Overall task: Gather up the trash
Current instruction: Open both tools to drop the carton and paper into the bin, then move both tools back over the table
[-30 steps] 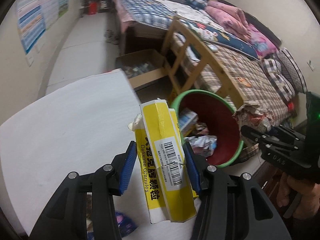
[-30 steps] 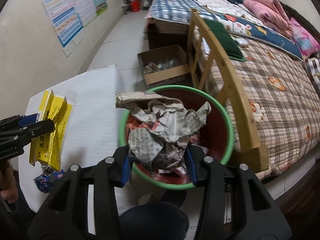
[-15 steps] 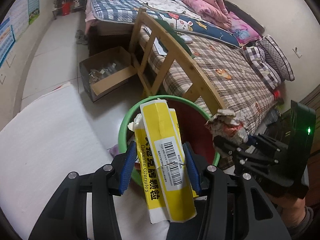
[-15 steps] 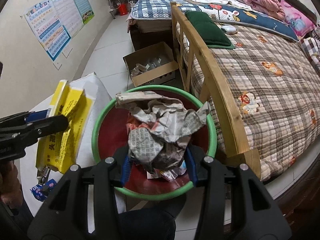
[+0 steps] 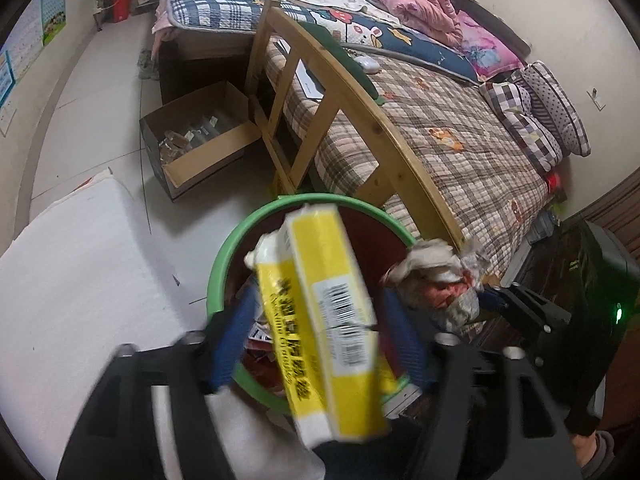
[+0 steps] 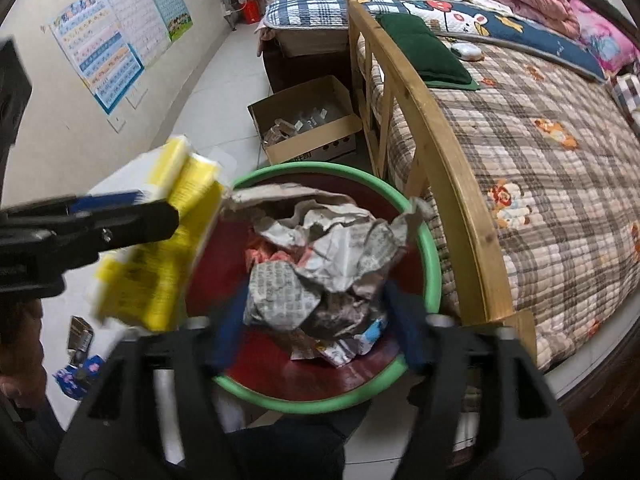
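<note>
Counted: one green-rimmed red bin (image 5: pixel 224 276), one yellow box (image 5: pixel 332 320), one crumpled newspaper wad (image 6: pixel 320 256). Left gripper (image 5: pixel 320 344): jaws have just been opening, blue pads clear of the box, which sits blurred and tilted between them over the bin. Right gripper (image 6: pixel 316 328): likewise just opened, wad loose between its pads above the bin. Only the right view shows the wall posters (image 6: pixel 120 48) and a blue wrapper (image 6: pixel 74 376) on the table.
</note>
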The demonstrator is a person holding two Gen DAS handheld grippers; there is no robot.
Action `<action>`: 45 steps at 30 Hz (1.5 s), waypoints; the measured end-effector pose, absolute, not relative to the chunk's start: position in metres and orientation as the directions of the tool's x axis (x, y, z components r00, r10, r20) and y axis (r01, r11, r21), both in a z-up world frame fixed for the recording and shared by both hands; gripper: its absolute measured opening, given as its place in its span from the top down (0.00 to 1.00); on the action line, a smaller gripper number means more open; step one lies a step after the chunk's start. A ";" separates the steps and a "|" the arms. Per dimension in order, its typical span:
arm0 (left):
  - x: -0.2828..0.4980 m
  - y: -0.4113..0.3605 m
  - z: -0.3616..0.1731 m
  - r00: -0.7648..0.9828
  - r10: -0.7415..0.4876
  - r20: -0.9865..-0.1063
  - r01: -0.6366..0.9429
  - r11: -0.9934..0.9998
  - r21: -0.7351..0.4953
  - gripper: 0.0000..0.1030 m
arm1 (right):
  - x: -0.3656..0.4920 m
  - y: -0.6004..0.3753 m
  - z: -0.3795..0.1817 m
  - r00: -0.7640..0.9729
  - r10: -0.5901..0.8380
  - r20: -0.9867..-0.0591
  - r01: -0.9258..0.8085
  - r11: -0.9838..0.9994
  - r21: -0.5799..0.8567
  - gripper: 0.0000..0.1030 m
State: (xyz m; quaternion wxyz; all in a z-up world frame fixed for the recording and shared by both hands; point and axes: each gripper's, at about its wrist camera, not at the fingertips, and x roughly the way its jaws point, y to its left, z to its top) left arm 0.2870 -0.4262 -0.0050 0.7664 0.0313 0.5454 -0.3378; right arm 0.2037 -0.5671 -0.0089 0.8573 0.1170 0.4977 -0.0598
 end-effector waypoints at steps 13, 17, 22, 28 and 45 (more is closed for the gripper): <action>0.285 -0.367 0.027 0.316 -0.472 -0.823 0.496 0.822 -0.281 0.08 | 0.198 -0.546 -0.003 0.499 0.025 -0.866 0.197 0.970 0.141 0.09; 0.274 -0.325 0.039 0.358 -0.458 -0.814 0.468 0.842 -0.268 0.08 | 0.196 -0.521 0.007 0.510 0.049 -0.858 0.160 0.975 0.151 0.05; 0.255 -0.265 0.041 0.396 -0.420 -0.817 0.414 0.875 -0.249 0.08 | 0.193 -0.473 0.016 0.517 0.102 -0.850 0.080 0.983 0.167 0.05; 0.230 -0.179 0.027 0.417 -0.369 -0.831 0.283 0.921 -0.267 0.08 | 0.185 -0.408 0.012 0.486 0.157 -0.859 -0.027 0.986 0.165 0.05; 0.185 -0.085 -0.029 0.315 -0.315 -0.895 0.191 0.945 -0.266 0.08 | 0.156 -0.303 -0.006 0.404 0.221 -0.888 -0.125 0.975 0.186 0.05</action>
